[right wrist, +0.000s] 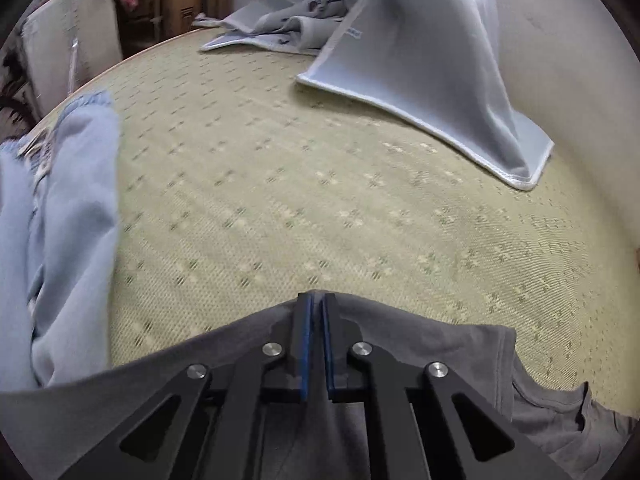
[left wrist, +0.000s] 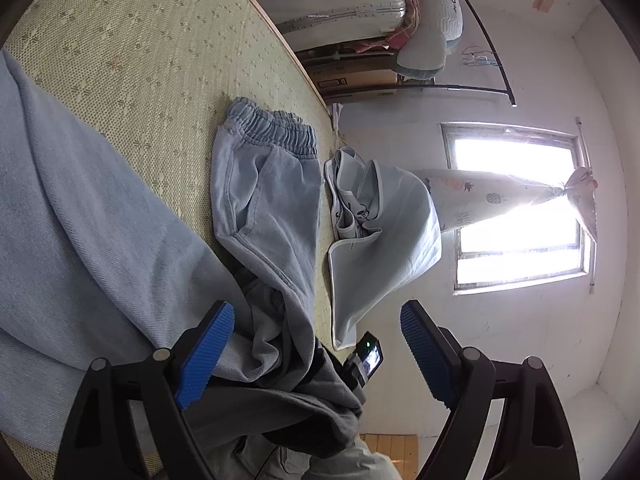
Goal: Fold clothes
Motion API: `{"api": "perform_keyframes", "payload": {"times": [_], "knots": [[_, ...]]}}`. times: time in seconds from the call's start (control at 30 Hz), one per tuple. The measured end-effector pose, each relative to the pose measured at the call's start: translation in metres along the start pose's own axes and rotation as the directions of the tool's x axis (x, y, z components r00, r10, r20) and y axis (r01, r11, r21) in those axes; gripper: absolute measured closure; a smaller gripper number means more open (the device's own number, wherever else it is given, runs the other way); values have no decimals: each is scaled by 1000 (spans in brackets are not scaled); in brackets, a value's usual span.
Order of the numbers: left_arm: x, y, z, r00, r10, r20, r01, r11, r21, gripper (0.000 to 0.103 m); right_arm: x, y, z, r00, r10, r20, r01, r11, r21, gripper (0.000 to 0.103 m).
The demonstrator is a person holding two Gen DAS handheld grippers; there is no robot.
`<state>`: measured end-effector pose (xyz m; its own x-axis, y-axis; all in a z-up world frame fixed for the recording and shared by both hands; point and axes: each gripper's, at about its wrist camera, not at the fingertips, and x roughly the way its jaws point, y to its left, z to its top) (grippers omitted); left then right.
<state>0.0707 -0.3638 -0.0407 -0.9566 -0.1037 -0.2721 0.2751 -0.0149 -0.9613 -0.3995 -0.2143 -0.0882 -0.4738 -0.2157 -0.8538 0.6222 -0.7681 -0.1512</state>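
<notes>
Right wrist view shows the right gripper [right wrist: 316, 304] pinched tight on the grey T-shirt's [right wrist: 440, 344] limp, light hem over the woven mat [right wrist: 280, 184], while the left gripper [left wrist: 316, 344] gapes empty; grip edges, since it sags.

blue trousers [right wrist: 60, 220] motion-blurred, grey shirt [right wrist: 460, 360] cut off below

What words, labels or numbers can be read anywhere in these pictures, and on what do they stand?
None can be read.
Small tag on the pale blue white-edged cloth: too blurred.
Print on the brown cardboard boxes: too small.
Marks on the white patterned curtain: drawings, no legible words.
</notes>
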Motion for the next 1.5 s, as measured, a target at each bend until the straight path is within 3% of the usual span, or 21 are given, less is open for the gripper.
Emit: {"api": "perform_keyframes", "payload": {"times": [0.23, 0.33, 0.37, 0.4, 0.47, 0.53, 0.77, 0.83, 0.9, 0.97, 1.03, 1.13, 1.2, 1.27, 1.33, 1.37, 1.5], "knots": [[0, 0, -1, 1000, 0, -12, 0, 1000, -3, 15, -2, -4, 21, 998, -50, -33, 50, 999, 16, 96], [5, 6, -10, 998, -20, -60, 17, 998, -63, 15, -36, -7, 23, 997, -50, 53, 49, 999, 22, 91], [8, 13, -17, 994, -51, -94, 39, 992, -120, 15, -53, -9, 22, 995, -50, 90, 47, 998, 29, 83], [12, 19, -22, 990, -72, -125, 51, 985, -167, 15, -68, -9, 18, 992, -50, 120, 47, 999, 24, 77], [19, 36, -40, 975, -100, -200, 38, 956, -291, 15, -98, -8, 9, 983, -49, 179, 47, 999, 15, 72], [21, 51, -52, 968, -118, -221, 26, 924, -381, 15, -128, -7, 0, 970, -47, 237, 47, 999, 5, 71], [21, 83, -57, 979, -112, -171, 0, 836, -549, 15, -224, 22, -62, 942, 16, 336, 10, 997, -77, 65], [25, 84, -59, 978, -126, -165, 10, 824, -567, 15, -243, 30, -77, 935, 34, 353, 2, 995, -101, 63], [31, 76, -61, 971, -165, -171, 43, 832, -553, 16, -261, 37, -91, 930, 58, 364, -17, 993, -114, 61], [36, 64, -61, 964, -186, -189, 62, 851, -522, 23, -276, 41, -100, 926, 91, 367, -50, 992, -119, 61], [40, 61, -60, 962, -172, -212, 43, 862, -505, 39, -291, 50, -109, 923, 138, 359, -90, 985, -149, 61], [43, 69, -61, 966, -132, -224, -4, 854, -521, 53, -310, 73, -122, 915, 198, 352, -124, 967, -221, 61], [43, 75, -62, 969, -109, -223, -29, 844, -536, 53, -321, 90, -131, 908, 235, 347, -139, 951, -278, 61], [43, 79, -63, 971, -91, -220, -45, 837, -545, 67, -333, 107, -140, 900, 271, 340, -154, 930, -334, 61], [43, 79, -63, 971, -81, -224, -55, 839, -541, 93, -337, 126, -147, 895, 313, 318, -173, 900, -399, 61], [43, 78, -64, 970, -78, -232, -59, 845, -531, 99, -337, 137, -152, 893, 334, 301, -179, 879, -442, 61], [46, 69, -65, 960, -81, -268, -65, 867, -494, 101, -321, 174, -174, 901, 370, 225, -176, 788, -590, 61]]}}
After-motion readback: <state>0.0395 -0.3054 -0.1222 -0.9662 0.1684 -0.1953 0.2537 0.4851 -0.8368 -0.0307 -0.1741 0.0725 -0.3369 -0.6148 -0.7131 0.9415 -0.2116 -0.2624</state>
